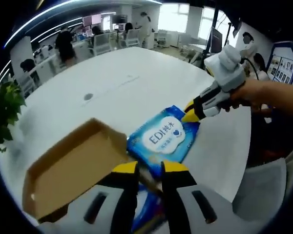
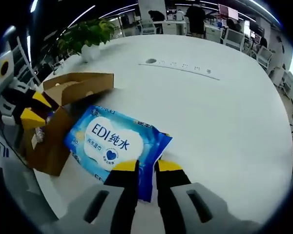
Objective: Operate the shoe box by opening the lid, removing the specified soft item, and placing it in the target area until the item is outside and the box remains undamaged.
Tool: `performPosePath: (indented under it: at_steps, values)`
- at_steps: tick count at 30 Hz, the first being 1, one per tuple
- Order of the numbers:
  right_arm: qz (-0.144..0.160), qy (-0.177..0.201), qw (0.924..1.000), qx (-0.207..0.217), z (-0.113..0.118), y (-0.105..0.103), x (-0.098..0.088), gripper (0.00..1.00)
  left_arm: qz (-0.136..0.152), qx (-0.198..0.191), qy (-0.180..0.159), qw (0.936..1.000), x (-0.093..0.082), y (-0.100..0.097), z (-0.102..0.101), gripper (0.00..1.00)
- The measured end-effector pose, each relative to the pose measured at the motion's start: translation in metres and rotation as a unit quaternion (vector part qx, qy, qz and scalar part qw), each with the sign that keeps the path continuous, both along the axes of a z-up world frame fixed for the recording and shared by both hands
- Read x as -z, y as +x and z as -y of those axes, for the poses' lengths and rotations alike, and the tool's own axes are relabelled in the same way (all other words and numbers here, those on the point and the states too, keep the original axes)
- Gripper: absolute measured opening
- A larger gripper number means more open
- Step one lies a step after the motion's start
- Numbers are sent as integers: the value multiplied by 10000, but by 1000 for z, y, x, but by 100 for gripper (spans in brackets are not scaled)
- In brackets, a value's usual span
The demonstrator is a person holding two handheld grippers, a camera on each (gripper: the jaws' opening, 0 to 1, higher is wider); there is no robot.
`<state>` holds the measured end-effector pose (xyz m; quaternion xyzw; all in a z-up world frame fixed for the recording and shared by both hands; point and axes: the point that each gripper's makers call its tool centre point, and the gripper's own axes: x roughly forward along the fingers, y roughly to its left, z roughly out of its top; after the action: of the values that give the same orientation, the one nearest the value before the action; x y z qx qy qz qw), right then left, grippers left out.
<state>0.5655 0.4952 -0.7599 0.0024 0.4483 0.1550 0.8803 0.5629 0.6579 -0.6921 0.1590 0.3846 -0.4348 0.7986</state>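
A blue wipes pack (image 1: 163, 139) (image 2: 112, 144) with a white label lies on the white table, next to the open brown shoe box (image 1: 68, 170) (image 2: 51, 141). My right gripper (image 2: 146, 168) is shut on one corner of the pack; in the left gripper view it reaches in from the right (image 1: 191, 113), held by a hand. My left gripper (image 1: 150, 169) has its jaws close together on the pack's near edge, by the box's corner. In the right gripper view it sits at the box's mouth (image 2: 33, 109). The box lid (image 2: 80, 83) stands open.
The white round table (image 1: 112, 83) (image 2: 210, 107) stretches out beyond the pack. A potted plant (image 2: 88, 34) stands at its edge. Office desks, chairs and people fill the background, and a grey chair (image 1: 261, 190) is near the table's side.
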Motion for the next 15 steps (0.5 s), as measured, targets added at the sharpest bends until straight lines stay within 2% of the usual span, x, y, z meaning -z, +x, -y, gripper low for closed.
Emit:
performPosePath:
  at_steps: [15]
  values:
    - [198,-200,9992,-292,-13,-11,-29,20,65,-205,6,9998,-3,-4,-36,20]
